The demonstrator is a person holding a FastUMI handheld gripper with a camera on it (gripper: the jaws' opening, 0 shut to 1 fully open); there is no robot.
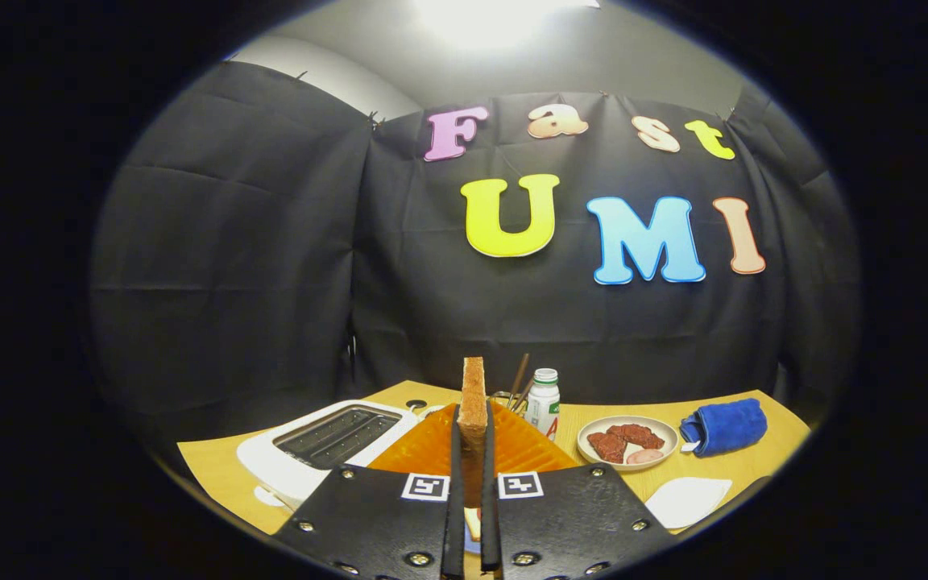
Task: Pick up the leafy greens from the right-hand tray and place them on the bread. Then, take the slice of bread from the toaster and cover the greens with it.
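Bread stands on edge between the fingers of the gripper, which pinch it from both sides above the orange tray, with the toaster to their left, so the covering step seems in hand, and next it must be lowered flat onto the greens.

We are finding almost nothing legible here. The small white bottle standing on the bench, just beyond the orange tray, is carrying a label with a green band and a red mark, but the print is too small for us to make out. The gripper, whose fingers are clamping the upright slice of bread, is wearing two square black-and-white coded markers, which are patterns, not words.
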